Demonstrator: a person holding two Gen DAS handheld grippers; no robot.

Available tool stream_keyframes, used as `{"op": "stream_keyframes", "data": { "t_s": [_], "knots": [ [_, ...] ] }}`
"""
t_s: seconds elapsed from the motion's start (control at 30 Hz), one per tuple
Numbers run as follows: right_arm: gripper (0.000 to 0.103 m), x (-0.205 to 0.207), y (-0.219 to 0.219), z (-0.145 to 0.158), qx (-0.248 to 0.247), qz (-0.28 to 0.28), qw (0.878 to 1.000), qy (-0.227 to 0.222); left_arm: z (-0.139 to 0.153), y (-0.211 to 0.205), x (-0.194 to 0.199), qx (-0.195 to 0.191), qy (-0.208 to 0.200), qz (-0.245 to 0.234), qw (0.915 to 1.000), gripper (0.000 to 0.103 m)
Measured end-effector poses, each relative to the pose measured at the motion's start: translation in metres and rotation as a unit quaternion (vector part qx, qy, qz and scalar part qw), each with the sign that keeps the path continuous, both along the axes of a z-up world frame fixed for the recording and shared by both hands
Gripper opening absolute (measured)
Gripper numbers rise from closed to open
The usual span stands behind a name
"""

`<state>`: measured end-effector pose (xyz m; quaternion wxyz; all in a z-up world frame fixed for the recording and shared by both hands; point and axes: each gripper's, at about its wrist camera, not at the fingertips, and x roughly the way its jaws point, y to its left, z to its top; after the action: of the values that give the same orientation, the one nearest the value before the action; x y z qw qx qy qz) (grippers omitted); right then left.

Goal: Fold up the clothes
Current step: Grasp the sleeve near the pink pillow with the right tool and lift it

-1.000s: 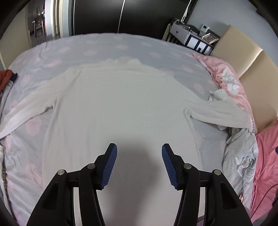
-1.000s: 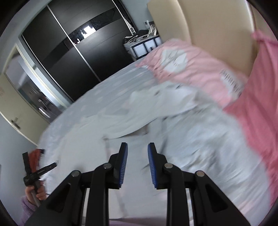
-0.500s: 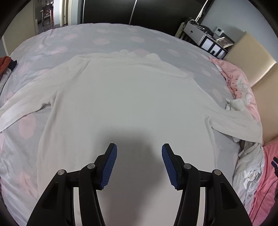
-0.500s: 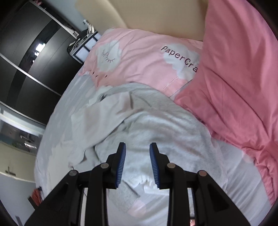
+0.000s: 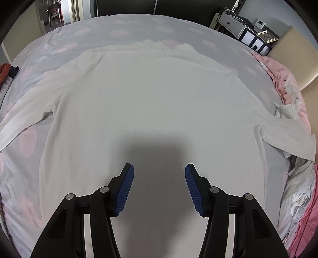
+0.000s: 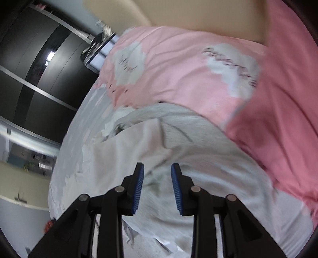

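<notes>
A white long-sleeved sweater (image 5: pixel 151 103) lies spread flat on the bed, collar at the far side, one sleeve out to the left and one to the right. My left gripper (image 5: pixel 159 188) is open and empty, hovering over the sweater's lower middle. My right gripper (image 6: pixel 157 186) is open and empty, just above a crumpled grey garment (image 6: pixel 198 142) and the white sleeve end (image 6: pixel 127 150) beside the pink pillows. That view is blurred.
The bed has a grey sheet with pink spots (image 5: pixel 123 29). Pink pillows (image 6: pixel 188 69) and a beige headboard (image 6: pixel 188 12) lie to the right. A grey clothes heap (image 5: pixel 300 190) sits at the right edge. A dark wardrobe (image 6: pixel 33 65) and a nightstand (image 5: pixel 244 33) stand beyond.
My left gripper has moved forward over the sweater, staying open. My right gripper has swung from the bed toward the pillows and dropped closer to the grey garment, jaws a little wider.
</notes>
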<state>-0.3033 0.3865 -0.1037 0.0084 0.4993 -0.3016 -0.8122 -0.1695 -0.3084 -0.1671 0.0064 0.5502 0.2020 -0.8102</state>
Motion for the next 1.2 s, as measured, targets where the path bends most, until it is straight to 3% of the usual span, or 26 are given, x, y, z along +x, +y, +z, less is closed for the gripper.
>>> {"op": "stream_keyframes", "data": {
  "t_s": [0.23, 0.47, 0.5, 0.57, 0.67, 0.9, 1.2],
  "knots": [
    [0.028, -0.047, -0.015, -0.032, 0.065, 0.030, 0.996, -0.043, -0.011, -0.001, -0.007, -0.013, -0.013, 0.006, 0.9998, 0.056],
    [0.031, -0.058, -0.011, -0.065, 0.061, 0.034, 0.995, -0.071, -0.015, 0.004, -0.018, -0.018, -0.024, 0.007, 0.9995, 0.056],
    [0.029, -0.056, -0.011, -0.064, 0.059, 0.033, 0.996, -0.065, -0.016, 0.004, -0.019, -0.020, -0.024, 0.007, 0.9995, 0.056],
    [0.011, -0.051, -0.012, -0.058, 0.059, 0.031, 0.996, -0.053, -0.015, 0.004, -0.018, -0.021, -0.025, 0.006, 0.9994, 0.056],
    [0.005, -0.044, -0.013, -0.040, 0.071, 0.029, 0.997, -0.033, -0.013, 0.000, -0.016, -0.016, -0.023, 0.009, 0.9996, 0.056],
    [0.004, -0.032, -0.023, 0.028, 0.084, 0.014, 0.996, 0.017, 0.004, -0.016, -0.004, -0.001, 0.001, 0.024, 0.9997, 0.056],
    [0.003, -0.024, -0.107, 0.148, 0.148, 0.048, 0.984, 0.092, 0.020, -0.046, 0.006, 0.027, 0.022, 0.052, 0.9981, 0.056]
  ]
}}
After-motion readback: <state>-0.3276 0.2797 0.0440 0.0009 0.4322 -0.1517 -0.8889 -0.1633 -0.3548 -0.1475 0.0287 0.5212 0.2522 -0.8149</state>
